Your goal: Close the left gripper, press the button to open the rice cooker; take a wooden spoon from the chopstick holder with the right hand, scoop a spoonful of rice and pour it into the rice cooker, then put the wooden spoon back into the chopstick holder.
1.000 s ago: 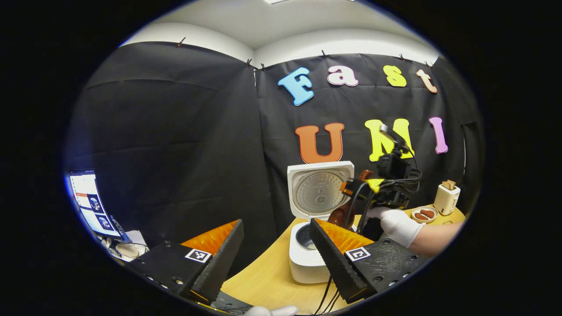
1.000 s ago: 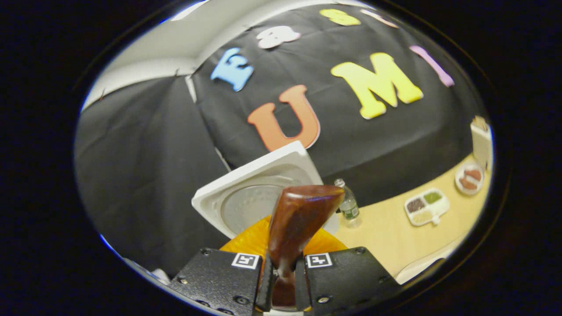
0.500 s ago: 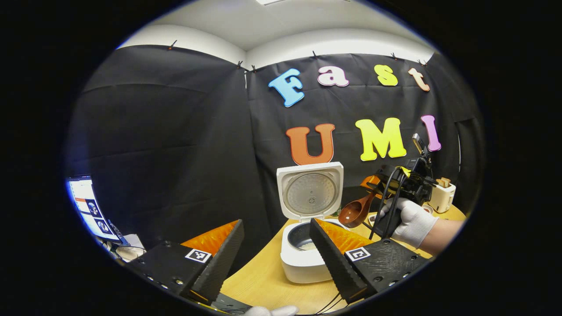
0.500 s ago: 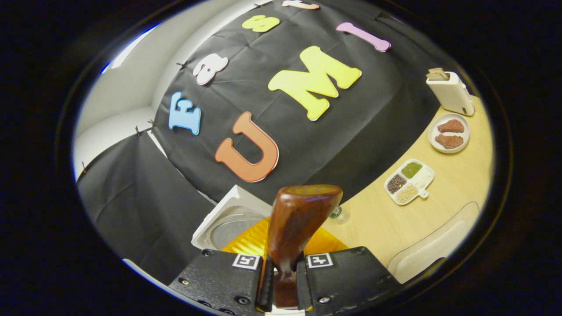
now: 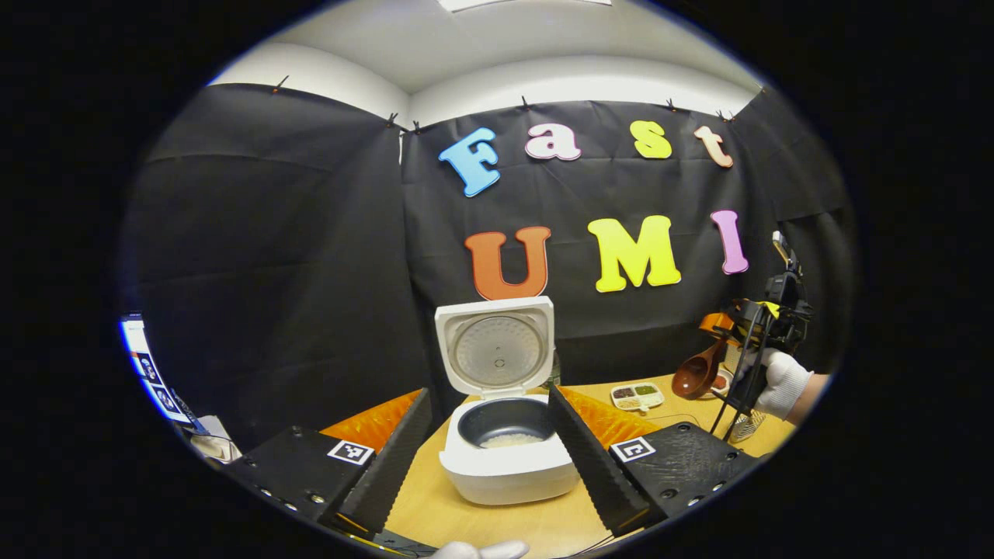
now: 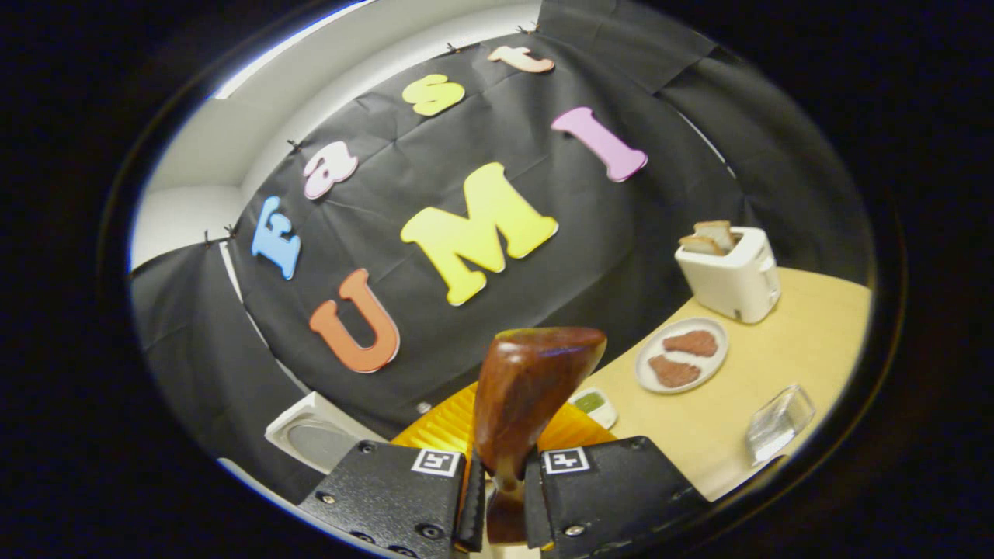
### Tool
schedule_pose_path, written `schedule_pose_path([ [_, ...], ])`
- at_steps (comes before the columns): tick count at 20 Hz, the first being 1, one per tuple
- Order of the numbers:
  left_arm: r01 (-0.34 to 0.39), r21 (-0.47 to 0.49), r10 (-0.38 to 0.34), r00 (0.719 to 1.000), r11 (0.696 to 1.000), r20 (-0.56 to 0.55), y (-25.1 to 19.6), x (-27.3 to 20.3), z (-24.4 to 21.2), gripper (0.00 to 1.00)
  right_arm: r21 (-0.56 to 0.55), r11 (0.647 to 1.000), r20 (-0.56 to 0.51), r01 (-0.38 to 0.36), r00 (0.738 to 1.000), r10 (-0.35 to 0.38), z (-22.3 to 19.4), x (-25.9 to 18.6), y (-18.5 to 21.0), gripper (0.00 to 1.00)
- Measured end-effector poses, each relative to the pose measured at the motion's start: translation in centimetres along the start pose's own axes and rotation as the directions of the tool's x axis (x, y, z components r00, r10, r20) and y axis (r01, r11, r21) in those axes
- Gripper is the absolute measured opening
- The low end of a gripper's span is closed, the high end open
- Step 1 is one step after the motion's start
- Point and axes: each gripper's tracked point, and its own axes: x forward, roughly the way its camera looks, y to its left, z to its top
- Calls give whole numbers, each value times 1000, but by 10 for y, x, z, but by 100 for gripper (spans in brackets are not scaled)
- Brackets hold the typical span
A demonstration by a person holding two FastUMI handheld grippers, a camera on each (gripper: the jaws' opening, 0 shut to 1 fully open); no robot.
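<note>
Right gripper [image 6: 501, 497] fingers pinch the wooden spoon [image 6: 528, 388] upright, well right of the rice cooker [image 5: 509, 458]; left gripper [image 5: 489, 458] fingers spread

A white toaster [image 6: 732, 278] with bread slices stands at the back of the wooden table [image 6: 808, 353]. Just in front of it lies a plate of meat patties [image 6: 682, 355]; a clear glass container [image 6: 778, 423] sits nearer, apart from the toaster. A divided dish of grains [image 5: 637, 396] lies further along the table.

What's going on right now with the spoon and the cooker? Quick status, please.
Left hand-held gripper open, facing rice cooker. Right hand-held gripper shut on wooden spoon. Cooker lid up, rice inside. Nothing in the way.
</note>
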Motion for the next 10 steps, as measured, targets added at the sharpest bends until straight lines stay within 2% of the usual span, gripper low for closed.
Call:
schedule_pose_path([
  [1, 11, -2, -11, 1000, 1000, 0, -8, 0, 1, 95, -10, 999, 14, 31, 999, -31, 13, -6, -24, 22],
  [3, 27, -9, -27, 1000, 1000, -1, -21, 1, 2, 95, -1, 996, 48, 85, 995, -85, 39, -14, -68, 26],
  [6, 35, -5, -35, 999, 999, -16, -37, 1, 2, 95, -12, 990, 68, 143, 988, -142, 59, -23, -126, 23],
  [7, 35, 5, -35, 999, 999, -19, -42, 1, 3, 95, -14, 987, 74, 157, 985, -156, 64, -27, -141, 26],
  [10, 43, 32, -43, 999, 999, -19, -55, 1, 5, 95, 8, 982, 72, 187, 980, -187, 71, -28, -173, 25],
])
